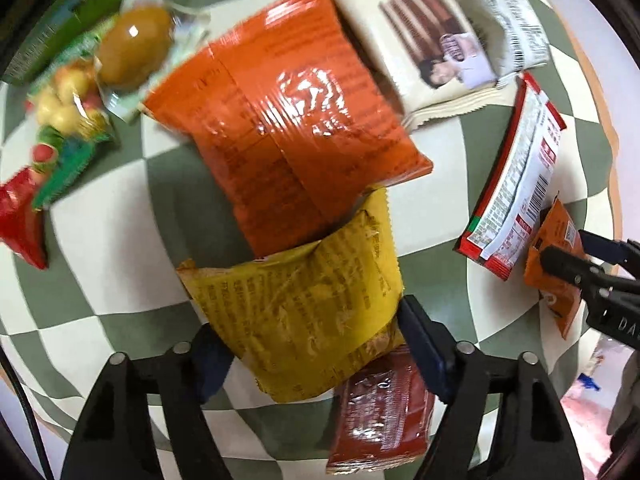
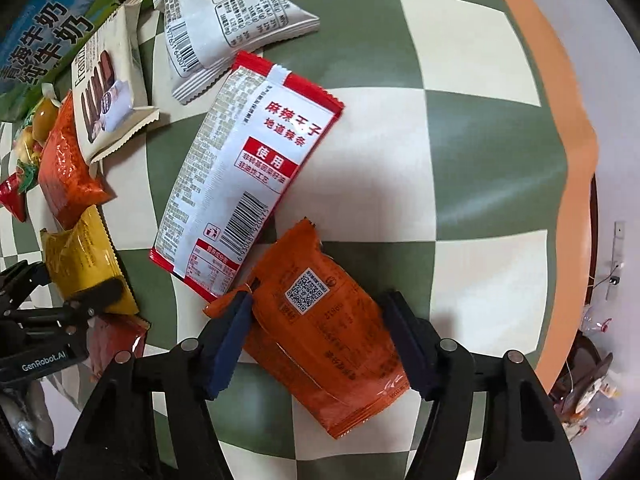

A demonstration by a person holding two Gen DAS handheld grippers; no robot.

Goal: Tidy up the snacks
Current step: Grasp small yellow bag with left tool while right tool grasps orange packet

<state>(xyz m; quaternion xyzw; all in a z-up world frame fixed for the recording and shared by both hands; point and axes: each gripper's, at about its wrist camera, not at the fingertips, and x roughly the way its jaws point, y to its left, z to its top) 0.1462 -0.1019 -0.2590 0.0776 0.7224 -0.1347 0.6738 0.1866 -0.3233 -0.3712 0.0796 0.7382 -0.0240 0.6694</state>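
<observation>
Snack packets lie on a green-and-cream checkered tablecloth. My left gripper is open, its jaws either side of a yellow packet that overlaps a large orange packet and a dark red packet. My right gripper is open around a small orange packet with a QR code, jaws close to its sides. A red-and-white packet lies just beyond it. The right gripper also shows in the left wrist view, the left gripper in the right wrist view.
A cream wafer packet, a grey-white packet, an egg pack and green candy bags lie further off. A green-blue milk carton box stands at the back. The table's orange edge runs on the right.
</observation>
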